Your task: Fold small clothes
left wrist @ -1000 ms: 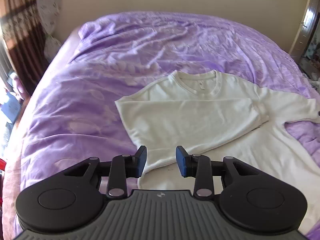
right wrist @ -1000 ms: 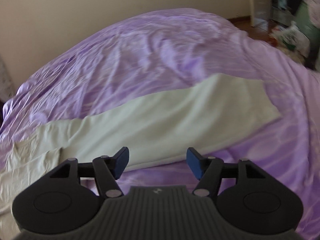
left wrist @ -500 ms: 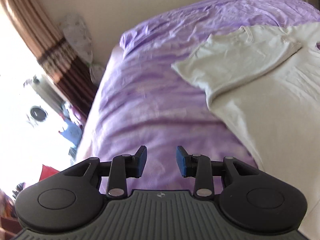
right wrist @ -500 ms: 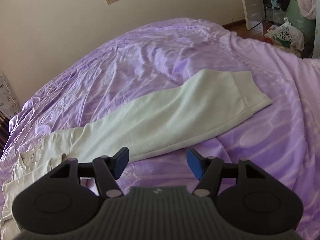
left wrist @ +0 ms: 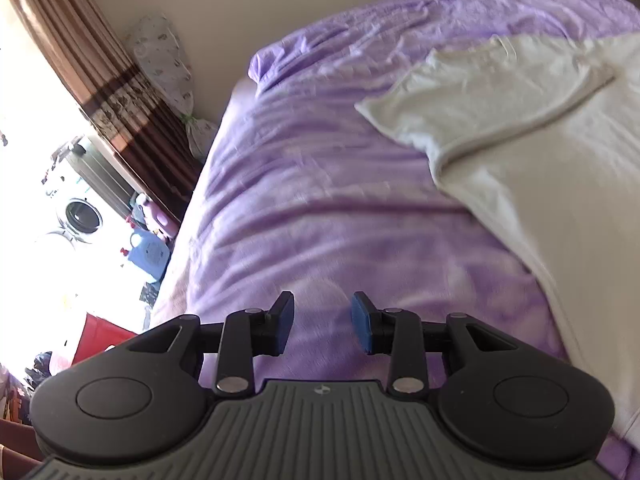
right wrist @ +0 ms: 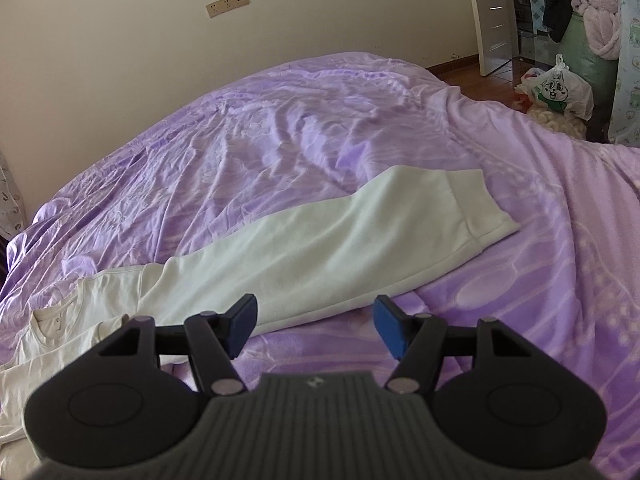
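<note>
Swung aside since a second ago, the left gripper (left wrist: 322, 326) now hovers over bare purple bedspread (left wrist: 320, 208), fingers narrowly apart and empty. White sweatshirt (left wrist: 540, 152) lies flat rightward, one sleeve (right wrist: 340, 248) outstretched before the wide-open, empty right gripper (right wrist: 315, 326).

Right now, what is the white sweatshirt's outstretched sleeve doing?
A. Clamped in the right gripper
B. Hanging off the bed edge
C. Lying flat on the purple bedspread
C: the sleeve lies flat on the purple bedspread, ahead of the open, empty right gripper.
</note>
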Demonstrator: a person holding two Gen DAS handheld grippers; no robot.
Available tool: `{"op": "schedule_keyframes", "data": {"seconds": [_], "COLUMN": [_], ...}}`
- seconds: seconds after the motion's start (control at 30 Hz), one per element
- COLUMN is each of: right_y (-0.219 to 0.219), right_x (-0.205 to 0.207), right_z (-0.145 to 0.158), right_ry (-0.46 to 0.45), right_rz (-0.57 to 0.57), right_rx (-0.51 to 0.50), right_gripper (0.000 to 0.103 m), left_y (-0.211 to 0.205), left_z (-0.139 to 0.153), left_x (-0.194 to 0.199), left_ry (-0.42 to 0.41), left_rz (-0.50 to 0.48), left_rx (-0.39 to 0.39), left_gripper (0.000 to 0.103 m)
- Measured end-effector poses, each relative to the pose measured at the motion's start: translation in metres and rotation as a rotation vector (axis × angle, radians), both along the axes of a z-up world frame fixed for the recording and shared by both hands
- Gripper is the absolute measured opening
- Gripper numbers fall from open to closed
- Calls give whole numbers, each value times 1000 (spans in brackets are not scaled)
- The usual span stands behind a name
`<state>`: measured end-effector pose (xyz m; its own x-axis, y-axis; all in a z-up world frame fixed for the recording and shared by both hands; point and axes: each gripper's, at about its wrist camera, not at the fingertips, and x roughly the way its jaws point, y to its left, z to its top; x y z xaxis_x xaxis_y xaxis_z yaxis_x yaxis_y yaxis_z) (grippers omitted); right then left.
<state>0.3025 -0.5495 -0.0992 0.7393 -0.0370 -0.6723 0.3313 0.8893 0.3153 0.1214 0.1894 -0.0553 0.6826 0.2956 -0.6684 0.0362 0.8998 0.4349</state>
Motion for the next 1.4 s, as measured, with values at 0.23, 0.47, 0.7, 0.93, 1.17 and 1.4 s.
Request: {"op": "schedule_keyframes", "data": {"seconds": [0.23, 0.47, 0.7, 0.93, 1.17, 1.4], "right_y": [-7, -17, -42, -89, -150, -172], "right_x": [12, 32, 64, 78, 49, 46], "right_z": [-11, -36, -55, -70, -76, -99], "right_ry": [11, 32, 19, -4, 10, 13], "right_rz": [-16, -9, -54, -204, -347, -399], "right_rx": [3, 51, 128, 177, 196, 260], "right_gripper": [61, 63, 69, 68, 68, 43], "left_y": [-12, -39, -76, -103, -109, -115], "left_z": [43, 53, 37, 14, -5, -9], "left_x": [33, 90, 158, 204, 219, 223], "left_ry": [-49, -45, -21, 9, 43, 64], "left_rz": [-19, -14, -22, -14, 10, 25], "left_rx": [-23, -110, -183, -202, -215, -241], "left_gripper": [41, 41, 44, 46, 47, 47]}}
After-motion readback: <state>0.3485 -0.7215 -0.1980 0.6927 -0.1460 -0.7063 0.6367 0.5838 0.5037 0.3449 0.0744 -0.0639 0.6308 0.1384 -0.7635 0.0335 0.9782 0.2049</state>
